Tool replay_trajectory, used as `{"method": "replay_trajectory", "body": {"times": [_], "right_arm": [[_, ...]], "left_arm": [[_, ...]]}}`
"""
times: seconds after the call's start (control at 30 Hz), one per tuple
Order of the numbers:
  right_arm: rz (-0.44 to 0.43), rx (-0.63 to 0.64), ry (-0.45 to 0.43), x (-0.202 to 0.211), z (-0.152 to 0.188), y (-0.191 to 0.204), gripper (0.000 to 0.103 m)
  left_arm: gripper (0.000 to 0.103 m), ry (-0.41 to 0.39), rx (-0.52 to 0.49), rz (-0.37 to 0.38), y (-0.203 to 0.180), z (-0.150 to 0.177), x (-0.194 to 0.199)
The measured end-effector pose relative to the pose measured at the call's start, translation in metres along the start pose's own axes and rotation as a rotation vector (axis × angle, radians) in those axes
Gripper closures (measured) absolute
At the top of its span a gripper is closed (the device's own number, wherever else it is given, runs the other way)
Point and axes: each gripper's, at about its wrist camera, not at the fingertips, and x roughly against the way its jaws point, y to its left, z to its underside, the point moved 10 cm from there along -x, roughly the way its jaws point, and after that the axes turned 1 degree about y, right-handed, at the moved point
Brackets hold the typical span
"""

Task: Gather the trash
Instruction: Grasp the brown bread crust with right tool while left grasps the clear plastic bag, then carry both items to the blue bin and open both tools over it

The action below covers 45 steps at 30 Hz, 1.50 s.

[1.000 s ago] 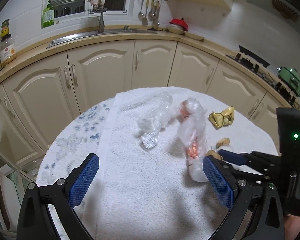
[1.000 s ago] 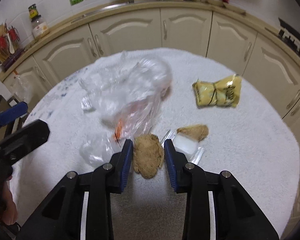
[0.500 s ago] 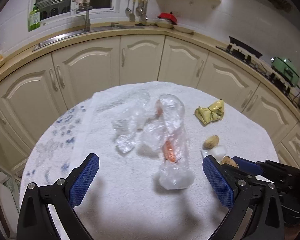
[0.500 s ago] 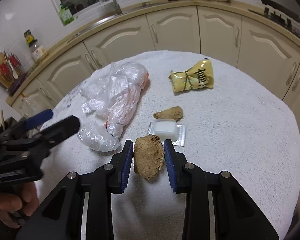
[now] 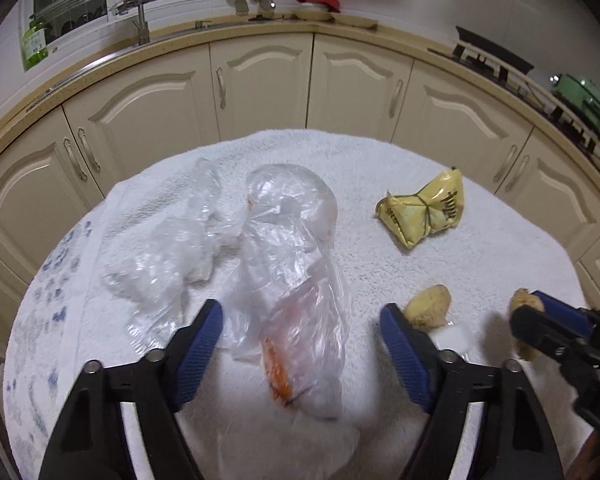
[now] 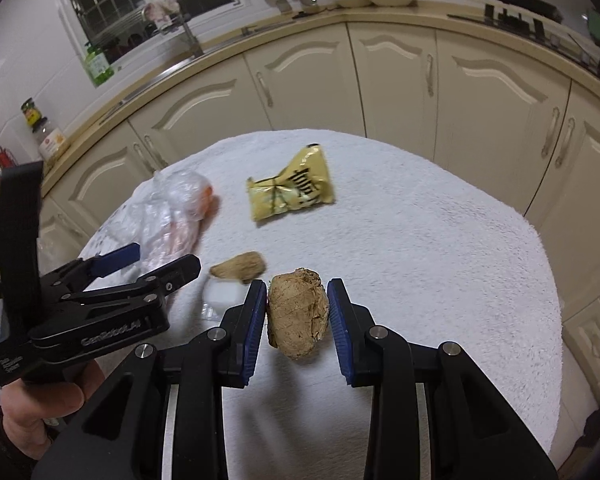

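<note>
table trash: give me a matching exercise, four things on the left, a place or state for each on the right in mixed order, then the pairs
1. brown lump
2. yellow wrapper
3. clear plastic bag
4. small white piece

a. lying crumpled on the white towel, far side
b. between the closing left gripper jaws
c. clamped in the right gripper
d. on the towel beside a second brown piece

Pairs: 1-c, 2-a, 3-b, 4-d

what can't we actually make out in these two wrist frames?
- Clear plastic bag, left wrist view: crumpled film blurs the orange contents; unidentifiable. The left gripper is closing around it; pad contact unclear.
- Small white packet, right wrist view: partly behind the right gripper's finger; blurred.
- Brown lump, clamped in the right gripper: its underside is hidden.
- Yellow wrapper: print too distorted to read.
</note>
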Motion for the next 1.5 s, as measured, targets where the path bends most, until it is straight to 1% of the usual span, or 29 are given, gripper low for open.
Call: {"method": "replay_trajectory", "body": {"times": [0.03,0.07,0.13,0.17,0.37,0.53,0.7,0.97,1.07,1.3,1.5], "right_arm": [[-0.001,-0.006,-0.001,0.0,-0.001,-0.003,0.071],[-0.001,-0.012,-0.003,0.0,-0.003,-0.007,0.071],[-0.002,-0.023,-0.008,0.002,-0.003,-0.012,0.071],[0.0,-0.027,-0.01,0.003,-0.003,-0.014,0.071],[-0.001,-0.057,-0.023,0.015,0.003,-0.019,0.071],[-0.001,-0.07,-0.041,0.03,0.011,-0.015,0.071],[0.008,-0.06,-0.069,0.054,0.016,-0.009,0.071],[0.02,-0.043,-0.134,0.099,0.023,0.001,0.071],[0.025,-0.04,-0.154,0.114,0.026,0.003,0.071],[0.042,-0.048,-0.194,0.144,0.035,-0.001,0.071],[0.066,-0.066,-0.235,0.173,0.041,-0.016,0.071]], "left_arm": [[0.038,0.002,-0.009,-0.015,-0.001,-0.001,-0.006],[0.043,-0.017,-0.019,-0.025,-0.002,-0.004,-0.009],[0.071,-0.023,-0.014,-0.01,-0.002,-0.006,-0.011],[0.074,-0.019,-0.003,0.015,-0.002,-0.007,-0.012],[0.077,-0.029,0.013,0.066,0.004,0.005,0.003],[0.077,-0.045,0.017,0.07,0.006,0.02,0.028],[0.077,-0.084,0.013,0.076,0.001,0.032,0.064],[0.077,-0.17,-0.013,0.109,-0.014,0.056,0.137],[0.077,-0.192,-0.026,0.129,-0.019,0.062,0.158],[0.077,-0.239,-0.066,0.164,-0.042,0.08,0.196],[0.077,-0.268,-0.111,0.209,-0.07,0.092,0.221]]}}
